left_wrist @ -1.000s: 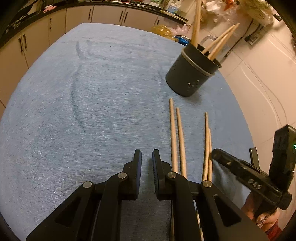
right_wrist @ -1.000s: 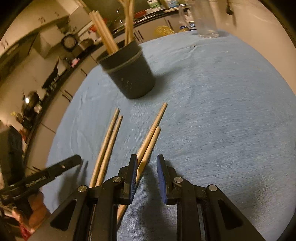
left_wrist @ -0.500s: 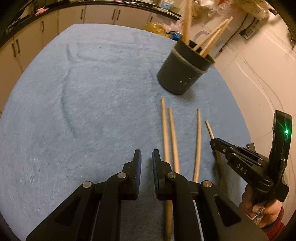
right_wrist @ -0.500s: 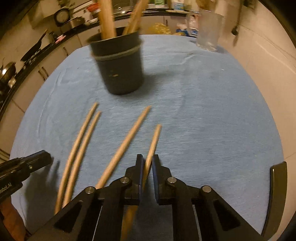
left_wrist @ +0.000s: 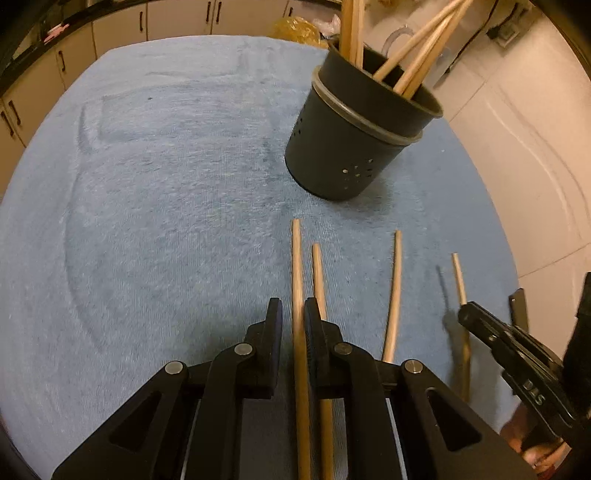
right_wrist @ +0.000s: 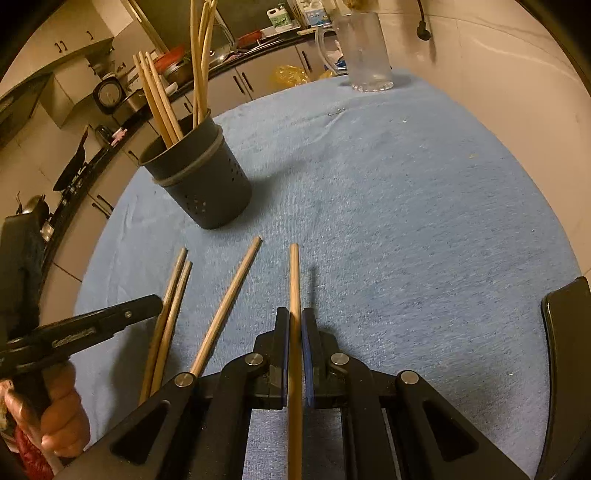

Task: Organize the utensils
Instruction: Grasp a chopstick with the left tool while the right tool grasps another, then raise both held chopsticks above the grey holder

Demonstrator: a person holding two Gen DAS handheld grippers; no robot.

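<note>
A dark perforated holder (left_wrist: 343, 162) (right_wrist: 210, 192) stands on the blue cloth with several wooden chopsticks in it. My right gripper (right_wrist: 294, 317) (left_wrist: 469, 314) is shut on one chopstick (right_wrist: 294, 277) (left_wrist: 458, 277), whose far tip hangs just above the cloth and casts a shadow. A single chopstick (right_wrist: 232, 291) (left_wrist: 395, 288) lies to its left. Further left lies a pair (right_wrist: 177, 288). My left gripper (left_wrist: 291, 310) (right_wrist: 155, 302) is shut to a narrow gap over that pair. The pair's left stick (left_wrist: 297, 258) shows in the gap and the other (left_wrist: 317, 273) lies just right of it. No grip on either is visible.
The blue cloth (left_wrist: 166, 184) covers a round table. A clear glass jug (right_wrist: 365, 55) stands at the far edge near the tiled wall. Behind the table are a yellow bag (left_wrist: 299, 29) and kitchen cabinets. A hand (right_wrist: 62, 417) holds the left gripper.
My right gripper has closed on the rightmost chopstick and lifted it clear of its neighbour. My left gripper has slid right, from bare cloth to over the left pair.
</note>
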